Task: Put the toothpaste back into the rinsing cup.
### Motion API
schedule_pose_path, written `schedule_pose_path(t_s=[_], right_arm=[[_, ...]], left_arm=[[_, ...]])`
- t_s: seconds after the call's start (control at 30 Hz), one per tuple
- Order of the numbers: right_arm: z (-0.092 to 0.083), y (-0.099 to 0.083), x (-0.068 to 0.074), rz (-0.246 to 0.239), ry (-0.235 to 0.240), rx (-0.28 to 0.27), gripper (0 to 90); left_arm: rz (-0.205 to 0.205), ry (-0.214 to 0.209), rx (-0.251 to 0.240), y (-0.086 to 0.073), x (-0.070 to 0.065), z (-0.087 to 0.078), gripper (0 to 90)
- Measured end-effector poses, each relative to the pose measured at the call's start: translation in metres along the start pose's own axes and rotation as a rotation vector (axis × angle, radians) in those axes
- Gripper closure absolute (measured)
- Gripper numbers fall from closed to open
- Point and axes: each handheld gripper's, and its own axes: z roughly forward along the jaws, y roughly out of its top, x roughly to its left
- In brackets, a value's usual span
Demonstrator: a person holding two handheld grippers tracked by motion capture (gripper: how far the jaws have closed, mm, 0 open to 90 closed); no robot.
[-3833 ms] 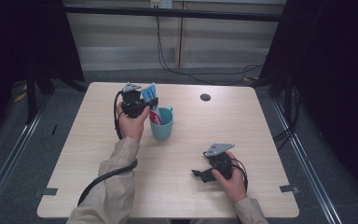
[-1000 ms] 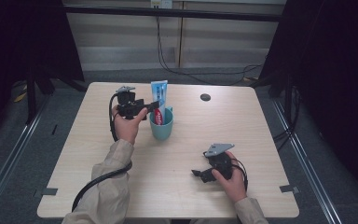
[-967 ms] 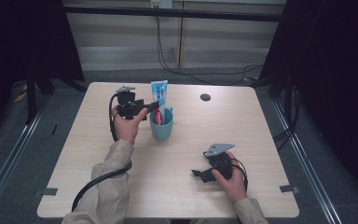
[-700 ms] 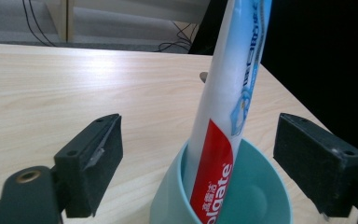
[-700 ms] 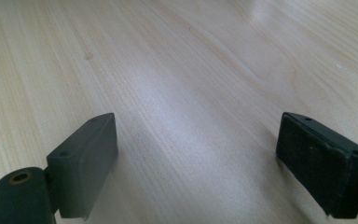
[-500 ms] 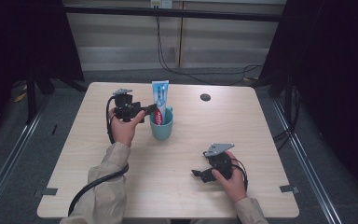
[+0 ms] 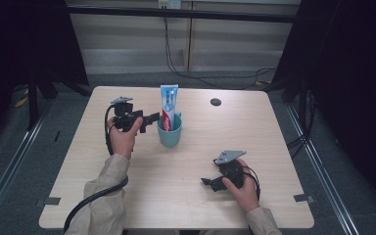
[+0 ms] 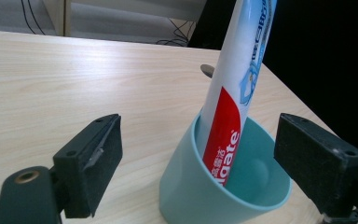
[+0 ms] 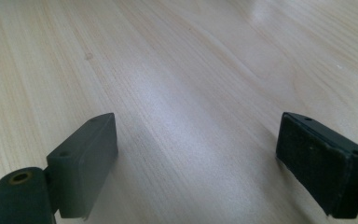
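We judged the step well done by drawing our left gripper (image 7: 152,119) straight back from the teal plastic cup (image 7: 169,134), its wide jaws, just opened, holding nothing. The white-and-red toothpaste tube (image 8: 235,88) stood tilted inside that cup. Our right gripper (image 7: 206,181), well apart from the cup, gaped empty.

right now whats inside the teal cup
A toothpaste tube stands in the teal cup, leaning on its rim, its upper part sticking out. The tube's lower end and the cup's bottom are hidden by the cup wall.
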Motion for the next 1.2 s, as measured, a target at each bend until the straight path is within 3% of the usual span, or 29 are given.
schedule_pose_path(t_s=[0.97, 1.2], right_arm=[[0.000, 0.000, 0.000, -0.005, 0.004, -0.001, 12.2], [0.000, 0.000, 0.000, -0.005, 0.004, -0.001, 12.2]], left_arm=[[0.041, -0.013, 0.030, -0.029, 0.015, -0.023, 15.5], [0.035, -0.016, 0.036, -0.039, 0.021, -0.028, 15.6]])
